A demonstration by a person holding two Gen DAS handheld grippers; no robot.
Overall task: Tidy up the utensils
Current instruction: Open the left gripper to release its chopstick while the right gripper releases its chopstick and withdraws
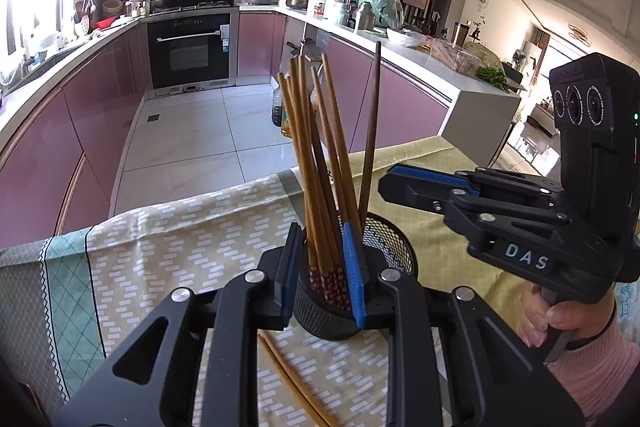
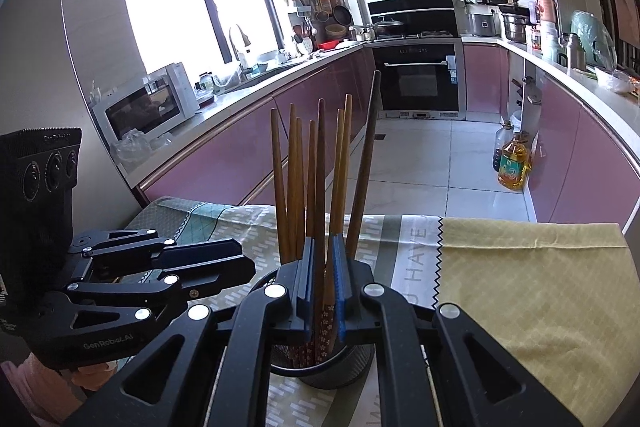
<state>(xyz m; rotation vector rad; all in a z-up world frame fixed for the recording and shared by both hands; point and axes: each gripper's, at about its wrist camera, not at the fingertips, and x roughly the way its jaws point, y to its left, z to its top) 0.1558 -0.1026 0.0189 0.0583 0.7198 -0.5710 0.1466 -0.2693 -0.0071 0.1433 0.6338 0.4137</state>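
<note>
A black mesh holder (image 1: 394, 247) stands on the tablecloth and holds several wooden chopsticks (image 1: 316, 163) upright, plus one dark one. My left gripper (image 1: 320, 279) has its blue pads on both sides of the holder's rim and grips it. Two loose chopsticks (image 1: 296, 383) lie on the cloth below it. In the right wrist view the holder (image 2: 324, 363) sits under my right gripper (image 2: 322, 279), whose narrow jaws close around one or two chopsticks (image 2: 320, 187) standing in the holder. The right gripper (image 1: 404, 183) also shows in the left view, beside the holder.
The table carries a patterned cloth (image 1: 180, 247) and a yellow cloth (image 2: 532, 287). Beyond the table edge lies a tiled kitchen floor with pink cabinets, an oven (image 2: 416, 75) and an oil bottle (image 2: 512, 163).
</note>
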